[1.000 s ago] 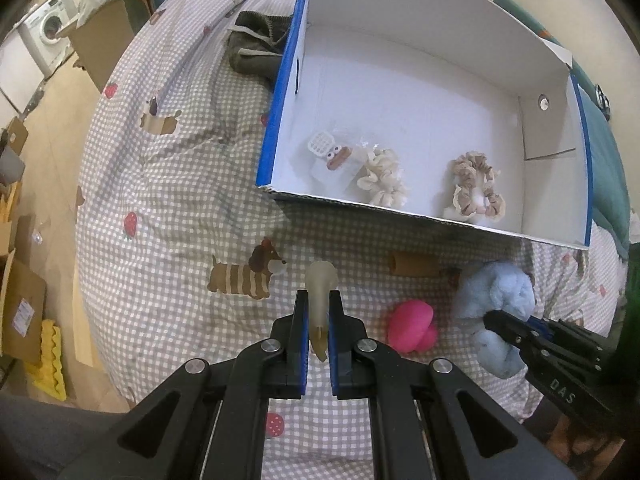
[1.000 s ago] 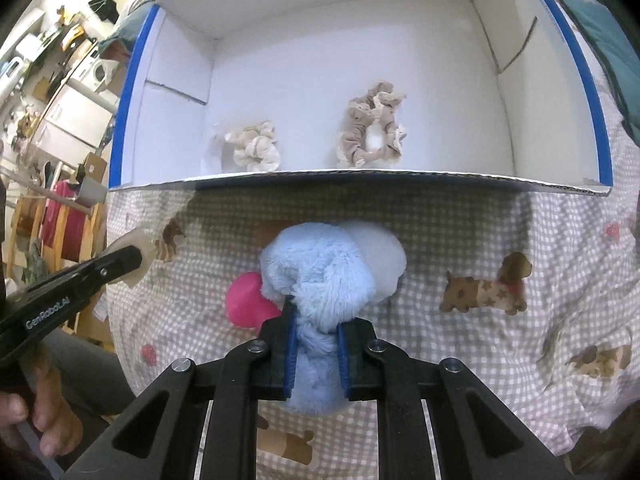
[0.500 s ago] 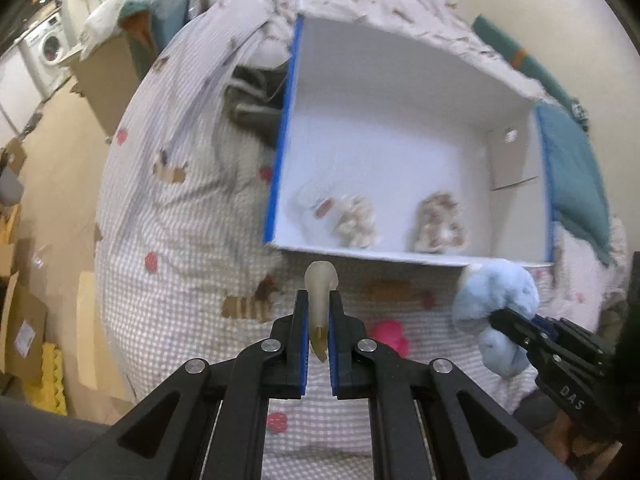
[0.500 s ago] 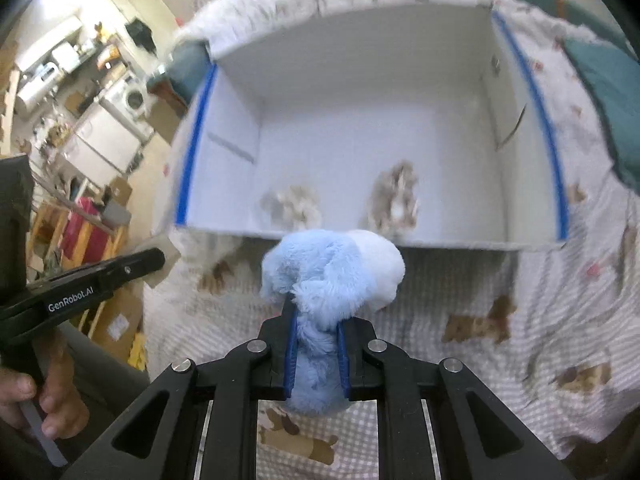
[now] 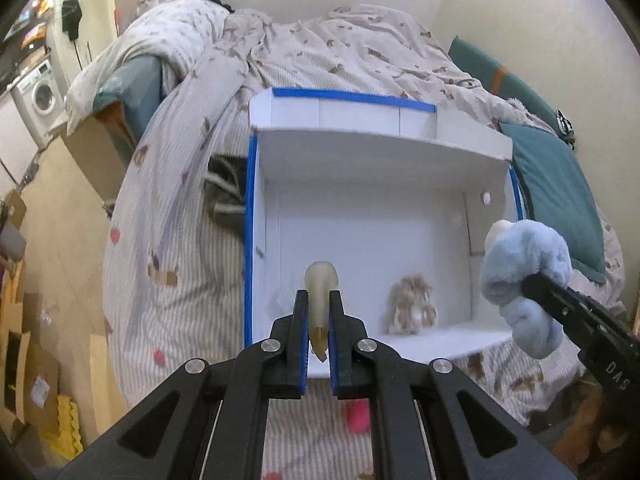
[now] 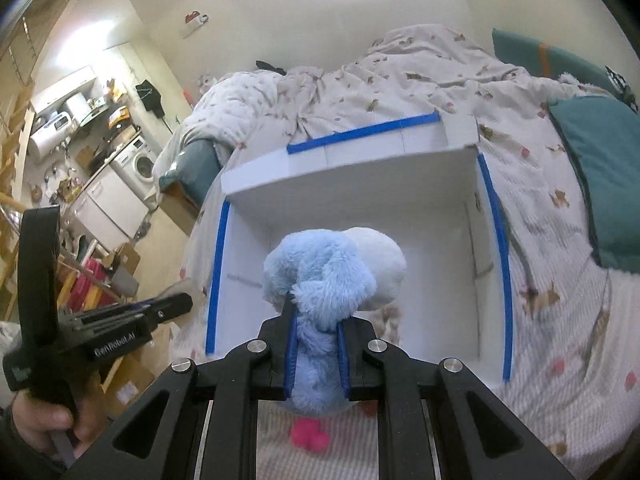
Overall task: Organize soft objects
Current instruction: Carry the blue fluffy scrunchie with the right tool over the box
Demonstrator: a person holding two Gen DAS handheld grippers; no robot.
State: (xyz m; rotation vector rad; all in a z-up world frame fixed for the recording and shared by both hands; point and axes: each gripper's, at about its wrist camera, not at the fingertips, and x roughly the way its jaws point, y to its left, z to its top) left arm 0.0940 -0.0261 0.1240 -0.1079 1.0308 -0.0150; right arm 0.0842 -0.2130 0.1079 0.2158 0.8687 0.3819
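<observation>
My left gripper (image 5: 319, 312) is shut on a pale cream soft toy (image 5: 320, 284) and holds it in the air in front of the white box (image 5: 372, 152) with blue-taped edges. My right gripper (image 6: 316, 320) is shut on a fluffy light-blue plush (image 6: 316, 268), also raised before the box (image 6: 352, 168); the plush shows at the right of the left wrist view (image 5: 524, 264). A beige scrunchie (image 5: 412, 304) lies inside the box. A pink soft toy (image 6: 308, 438) lies on the bed below both grippers (image 5: 358, 420).
The box sits on a bed with a checked dog-print cover (image 5: 168, 260). A rumpled duvet (image 5: 320, 44) lies behind it, a teal pillow (image 6: 600, 176) to the right, dark fabric (image 5: 226, 196) left of the box. The floor with cardboard boxes (image 5: 24, 320) is at left.
Both grippers have lifted and tilted up with their toys still held. The box now looks lower and farther, and the bed's far end and the room have come into view.
</observation>
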